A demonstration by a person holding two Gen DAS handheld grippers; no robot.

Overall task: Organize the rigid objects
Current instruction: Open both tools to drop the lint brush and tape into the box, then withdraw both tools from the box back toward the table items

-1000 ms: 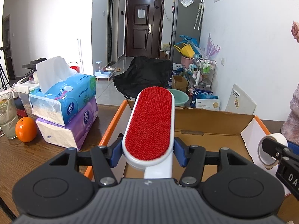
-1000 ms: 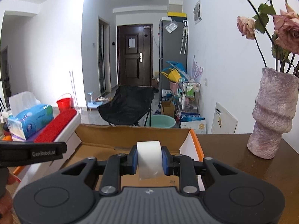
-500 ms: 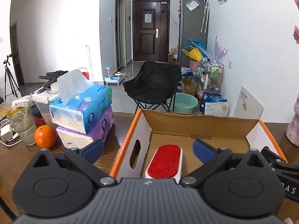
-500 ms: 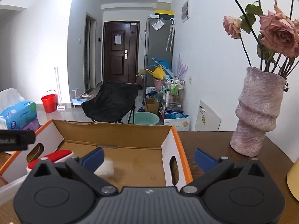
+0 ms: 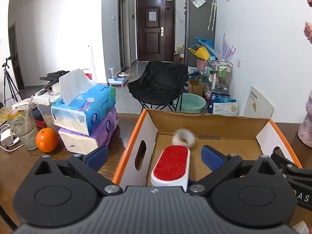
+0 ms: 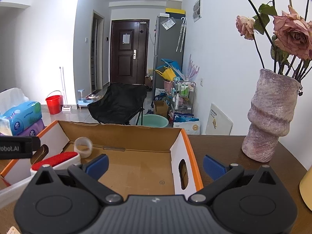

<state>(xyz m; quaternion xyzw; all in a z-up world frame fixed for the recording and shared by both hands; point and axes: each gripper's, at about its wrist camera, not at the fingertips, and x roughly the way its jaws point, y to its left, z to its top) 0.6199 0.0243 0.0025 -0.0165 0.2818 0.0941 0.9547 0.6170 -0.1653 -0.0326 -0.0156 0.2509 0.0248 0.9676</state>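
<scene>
A: Left wrist view?
B: The left tool [image 5: 155,156] stands wide, empty, over the box [image 5: 206,121]; the brush [image 5: 171,165] lies inside, the tape [image 5: 183,136] beyond it.

A: Right wrist view?
B: The right tool [image 6: 155,164] gapes wide, empty; tape [image 6: 83,147] and brush [image 6: 56,159] sit at the box's [image 6: 120,134] left.

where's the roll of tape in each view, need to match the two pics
Left wrist view: the roll of tape sits mid-frame, on the floor of the cardboard box, just beyond the red lint brush.
Right wrist view: the roll of tape lies left of centre, near the box's far left corner.
Shared landmark: the red lint brush, next to the tape in both.
</scene>
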